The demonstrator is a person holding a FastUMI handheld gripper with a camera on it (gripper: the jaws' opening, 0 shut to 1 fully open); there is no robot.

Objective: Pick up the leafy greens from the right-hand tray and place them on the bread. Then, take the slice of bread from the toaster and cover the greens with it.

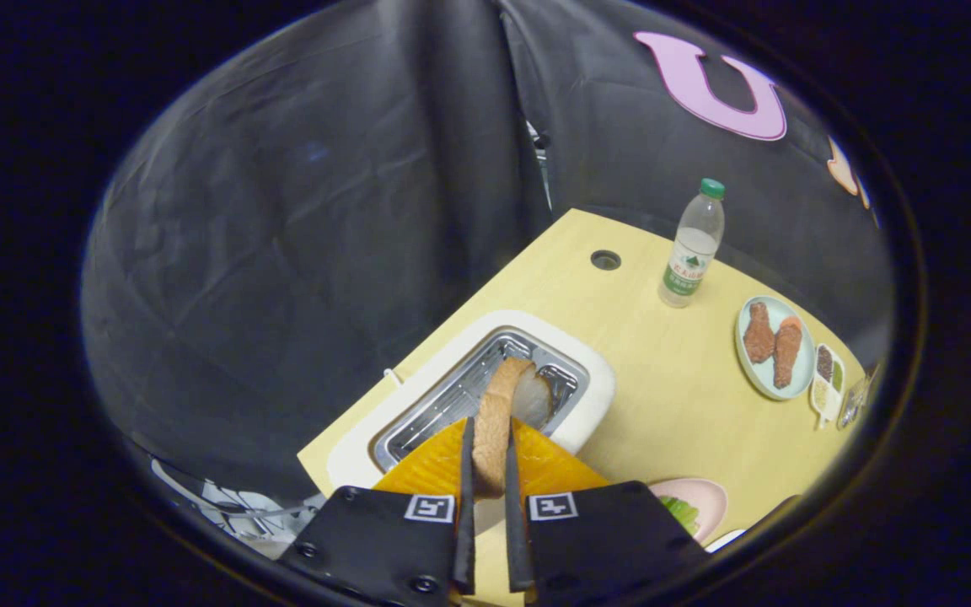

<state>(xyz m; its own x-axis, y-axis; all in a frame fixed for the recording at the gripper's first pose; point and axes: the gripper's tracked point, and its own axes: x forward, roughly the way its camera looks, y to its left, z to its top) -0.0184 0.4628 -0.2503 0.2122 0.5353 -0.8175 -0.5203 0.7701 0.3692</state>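
A slice of bread (498,413) with a brown crust stands on edge between my fingers, and my gripper (490,434) is shut on it. The slice sits just above the metal slot of the white toaster (595,384), its far end still over the opening. Past the right finger, a pink plate (705,497) holds leafy greens (678,511), partly hidden by the gripper's body. The bread under the greens is hidden from me.
On the pale wooden table (671,396) stand a plastic water bottle (692,244) with a green cap, a light blue plate (768,371) with two brown food pieces, and a small condiment tray (827,379). A round cable hole (605,260) lies beyond the toaster.
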